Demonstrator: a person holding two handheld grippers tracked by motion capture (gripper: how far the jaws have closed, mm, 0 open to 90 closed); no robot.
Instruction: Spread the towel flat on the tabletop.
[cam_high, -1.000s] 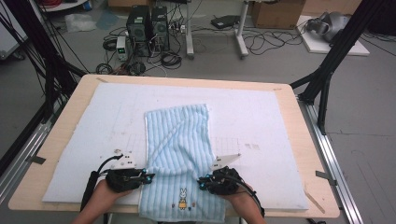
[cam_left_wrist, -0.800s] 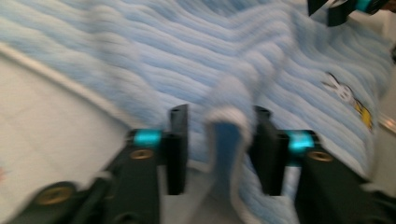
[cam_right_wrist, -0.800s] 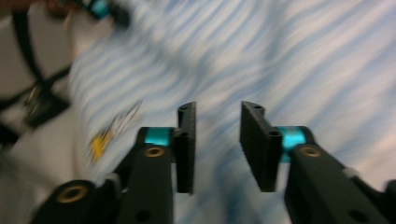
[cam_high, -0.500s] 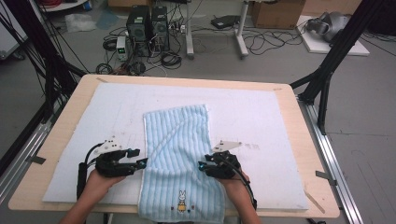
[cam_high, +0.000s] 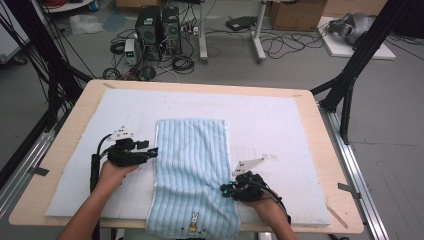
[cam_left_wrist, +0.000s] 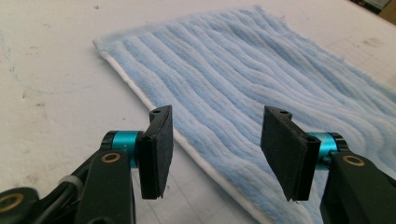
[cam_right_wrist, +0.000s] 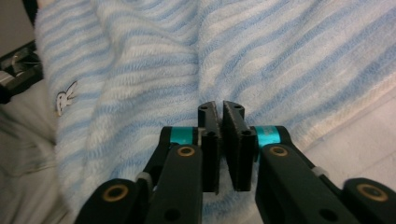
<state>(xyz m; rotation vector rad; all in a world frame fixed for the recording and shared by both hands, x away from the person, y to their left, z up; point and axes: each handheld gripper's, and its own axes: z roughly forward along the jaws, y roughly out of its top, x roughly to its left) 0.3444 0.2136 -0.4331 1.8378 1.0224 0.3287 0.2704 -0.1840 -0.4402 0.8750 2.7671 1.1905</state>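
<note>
A light blue striped towel (cam_high: 192, 165) lies lengthwise on the white mat (cam_high: 280, 125), and its near end with a small rabbit (cam_high: 192, 230) hangs over the table's front edge. My left gripper (cam_high: 152, 151) sits at the towel's left edge. Its jaws have just been opening and now stand open (cam_left_wrist: 217, 116) above the white hem, pressing on nothing. My right gripper (cam_high: 225, 190) is at the towel's right edge. Its jaws have just been closing and are now nearly together (cam_right_wrist: 219, 106), shut on a raised crease of the towel (cam_right_wrist: 140, 70).
The wooden table (cam_high: 65, 145) shows as a bare border around the mat. Black frame posts stand at both sides. Beyond the far edge, computer cases, cables and boxes lie on the floor.
My left gripper let go of the towel's near left corner, opened, and moved left and farther along the left edge. My right gripper stayed near the right edge, and the towel's near part now lies flatter.
</note>
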